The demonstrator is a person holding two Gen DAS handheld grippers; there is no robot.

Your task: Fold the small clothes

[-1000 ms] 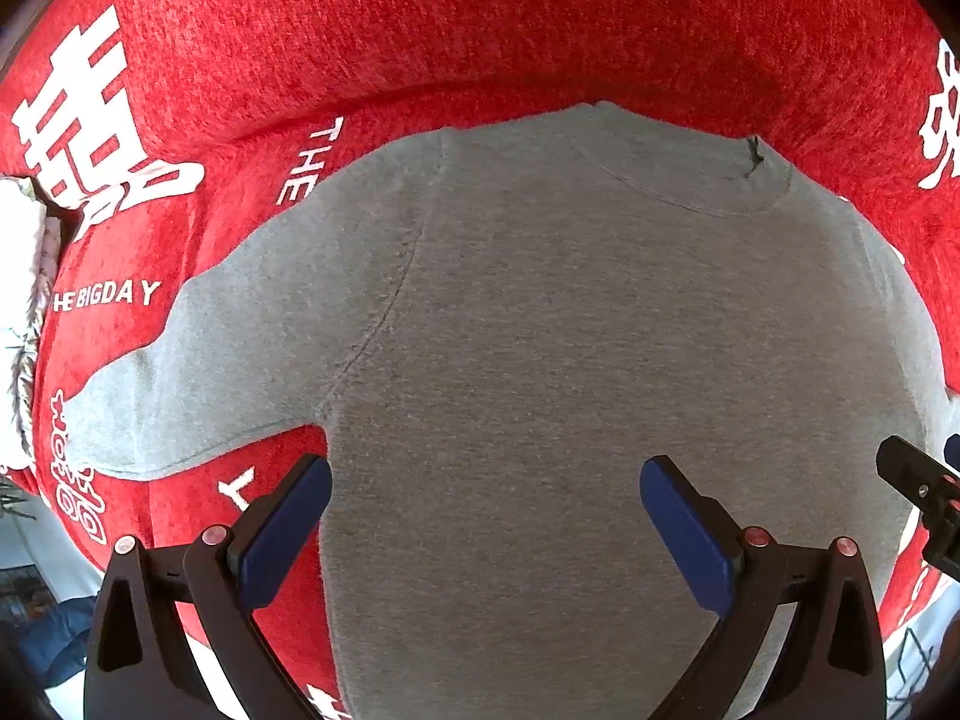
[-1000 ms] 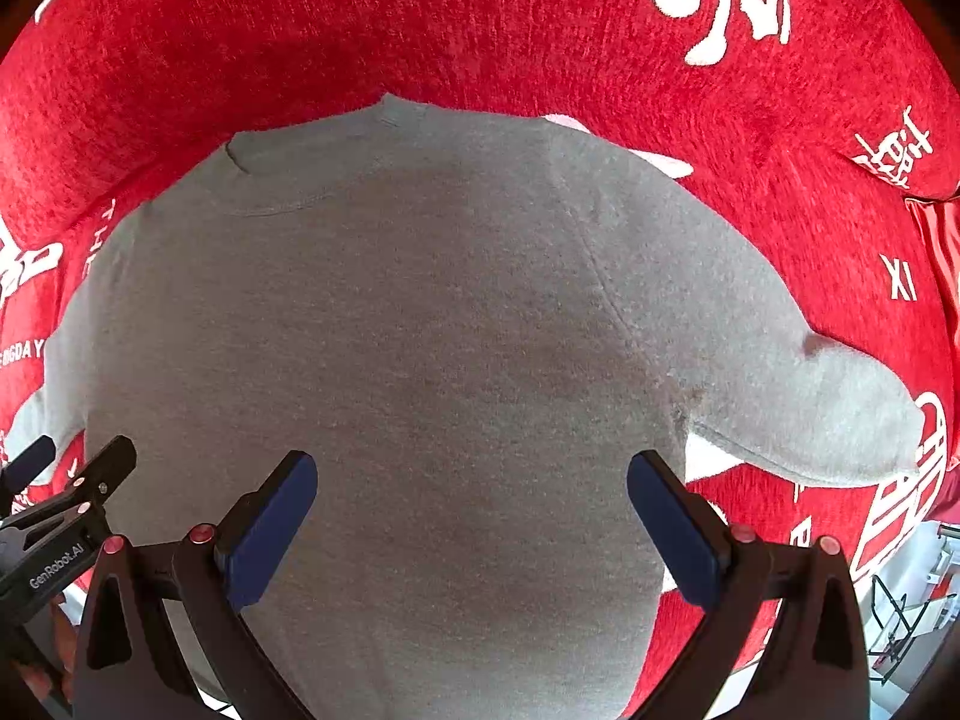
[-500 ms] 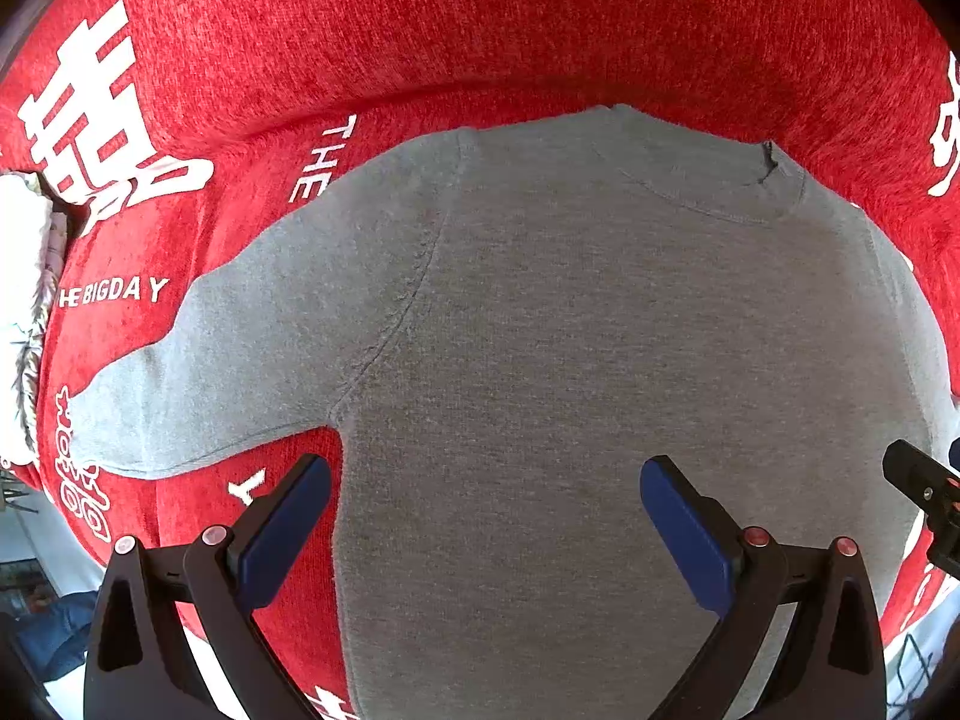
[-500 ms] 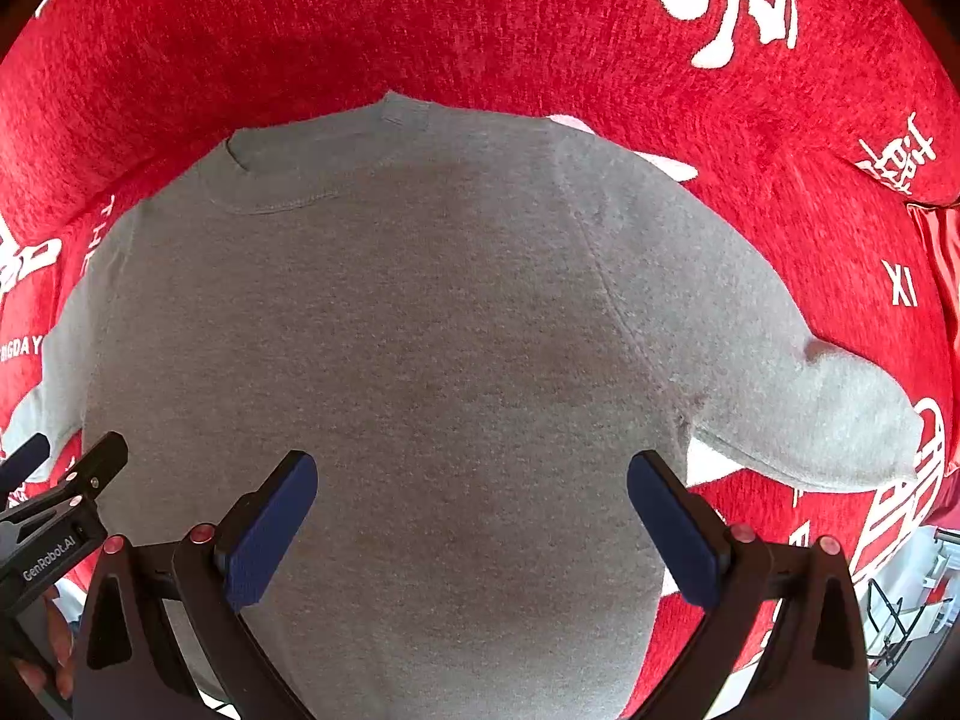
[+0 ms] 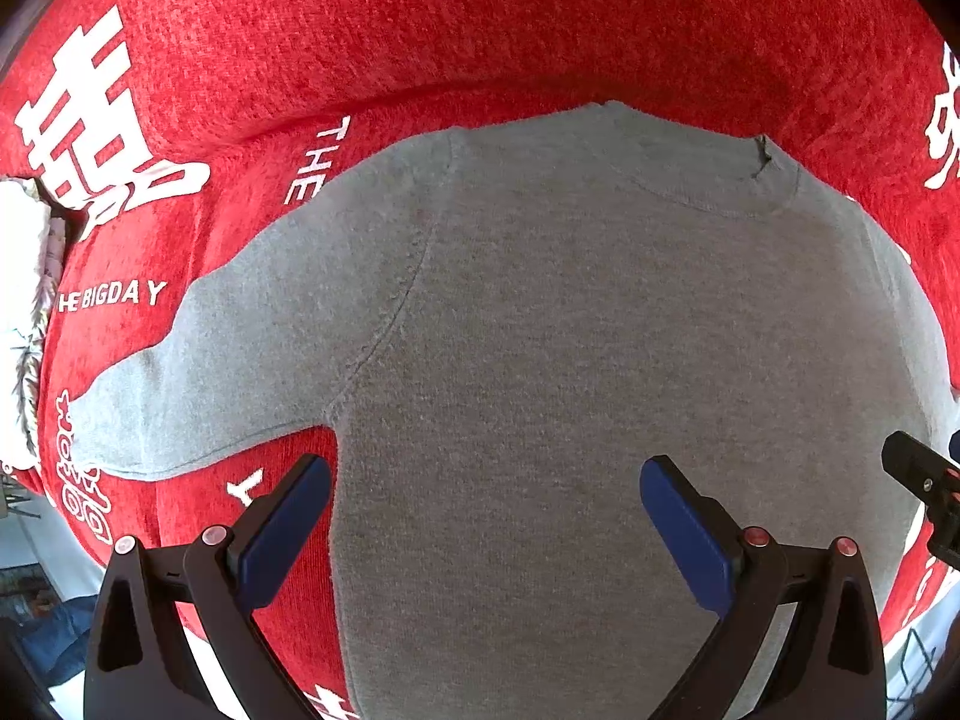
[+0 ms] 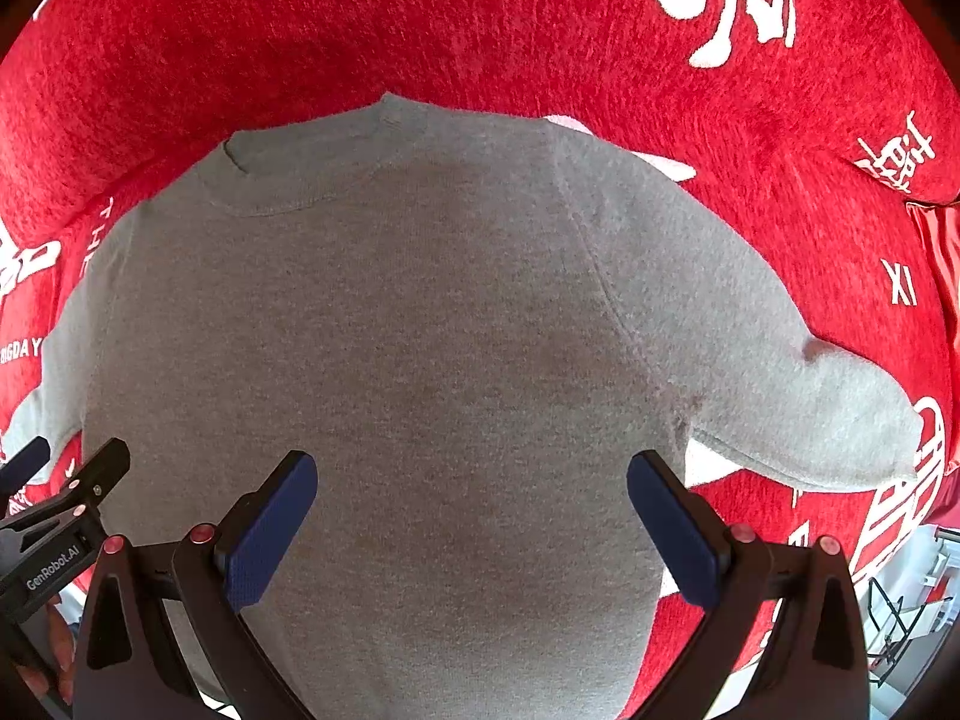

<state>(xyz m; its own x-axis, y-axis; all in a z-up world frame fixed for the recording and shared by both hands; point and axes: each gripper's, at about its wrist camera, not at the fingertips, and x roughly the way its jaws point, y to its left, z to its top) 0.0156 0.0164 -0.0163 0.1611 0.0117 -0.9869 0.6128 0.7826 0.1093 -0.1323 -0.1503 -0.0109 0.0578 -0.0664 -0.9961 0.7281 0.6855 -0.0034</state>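
A small grey sweater [image 5: 570, 360] lies flat on a red cloth, collar [image 5: 708, 180] away from me, both sleeves spread out. It also shows in the right wrist view [image 6: 420, 330]. My left gripper [image 5: 486, 516] is open and empty above the sweater's lower left side, near the left sleeve [image 5: 198, 384]. My right gripper [image 6: 474, 516] is open and empty above the lower right side, near the right sleeve [image 6: 810, 408]. Each gripper shows at the edge of the other's view: the right gripper [image 5: 924, 480] and the left gripper [image 6: 66, 504].
The red cloth [image 5: 480, 30] with white characters and lettering covers the whole surface. A white fluffy thing [image 5: 24, 312] lies at the far left edge. A wire rack [image 6: 900, 612] stands beyond the cloth's right edge.
Both grippers have drawn slightly nearer to the sweater, which sits a little lower and larger in both views. Both jaws stay open.
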